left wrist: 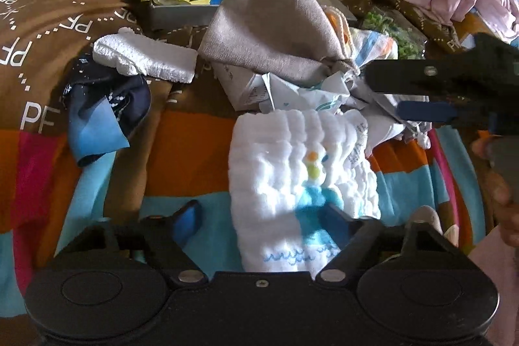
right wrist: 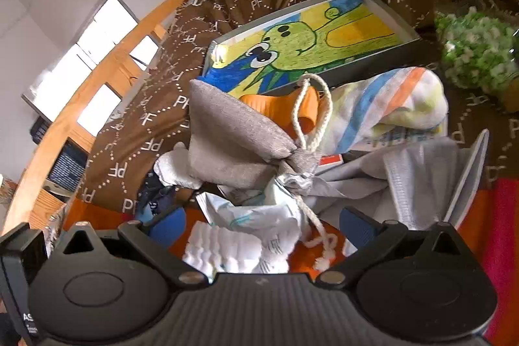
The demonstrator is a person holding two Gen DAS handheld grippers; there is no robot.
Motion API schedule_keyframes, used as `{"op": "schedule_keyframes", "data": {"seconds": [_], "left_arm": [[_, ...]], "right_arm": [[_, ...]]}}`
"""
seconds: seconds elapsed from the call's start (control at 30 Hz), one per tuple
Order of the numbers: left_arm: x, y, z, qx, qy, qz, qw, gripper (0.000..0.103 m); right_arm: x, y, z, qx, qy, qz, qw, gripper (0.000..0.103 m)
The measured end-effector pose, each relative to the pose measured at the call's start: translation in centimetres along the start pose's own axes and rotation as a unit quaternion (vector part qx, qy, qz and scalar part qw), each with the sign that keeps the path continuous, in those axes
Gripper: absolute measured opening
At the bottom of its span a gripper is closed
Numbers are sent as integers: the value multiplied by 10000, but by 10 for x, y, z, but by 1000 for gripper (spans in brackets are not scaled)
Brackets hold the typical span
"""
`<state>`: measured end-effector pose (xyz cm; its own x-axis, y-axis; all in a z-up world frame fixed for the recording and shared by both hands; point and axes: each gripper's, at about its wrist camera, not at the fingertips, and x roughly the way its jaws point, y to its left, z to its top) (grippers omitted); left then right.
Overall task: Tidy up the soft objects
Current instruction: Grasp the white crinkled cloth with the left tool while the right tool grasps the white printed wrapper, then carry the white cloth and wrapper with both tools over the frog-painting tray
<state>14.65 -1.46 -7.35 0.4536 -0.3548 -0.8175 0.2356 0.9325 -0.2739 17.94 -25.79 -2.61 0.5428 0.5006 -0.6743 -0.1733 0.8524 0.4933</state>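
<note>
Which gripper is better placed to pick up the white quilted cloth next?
Left, probably. The left gripper is open with the white quilted cloth lying between its fingers. The right gripper is also open but faces the grey drawstring pouch.

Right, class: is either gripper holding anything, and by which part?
Nothing. Both the left gripper and right gripper are open; the white cloth lies between the left jaws, ungripped.

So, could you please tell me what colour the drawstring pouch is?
Grey-beige pouch, cream cord; clearest in the right wrist view.
</note>
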Motion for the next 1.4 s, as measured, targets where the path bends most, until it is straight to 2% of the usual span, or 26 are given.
{"op": "schedule_keyframes", "data": {"seconds": [0.13, 0.33, 0.5, 0.6, 0.7, 0.97, 1.27, 1.4], "left_arm": [[-6, -3, -1, -59, -28, -242, 9997, 42], [-8, -17, -8, 32, 127, -512, 9986, 18], [-17, -22, -14, -96, 217, -541, 9983, 14], [-23, -20, -19, -421, 244, -700, 9964, 12], [-27, -20, -22, -585, 152, -708, 9957, 11], [-43, -7, -24, -981, -275, -596, 9930, 10], [-62, 9, -29, -1553, -729, -414, 9843, 9], [-76, 23, -32, -1830, -1038, -340, 9770, 9]], "right_arm": [[10, -9, 2, 196, 67, 233, 9995, 103], [20, -13, 4, 361, 149, 568, 9976, 103], [31, -7, 6, 342, 255, 611, 9972, 103], [40, 1, 5, 201, 262, 388, 9987, 103], [49, 7, 1, 37, 337, 132, 9993, 101], [62, 7, -6, -134, 487, -282, 9983, 80], [54, 2, -9, -20, 383, -267, 9989, 60], [47, 1, -8, 29, 347, -201, 9992, 58]]}}
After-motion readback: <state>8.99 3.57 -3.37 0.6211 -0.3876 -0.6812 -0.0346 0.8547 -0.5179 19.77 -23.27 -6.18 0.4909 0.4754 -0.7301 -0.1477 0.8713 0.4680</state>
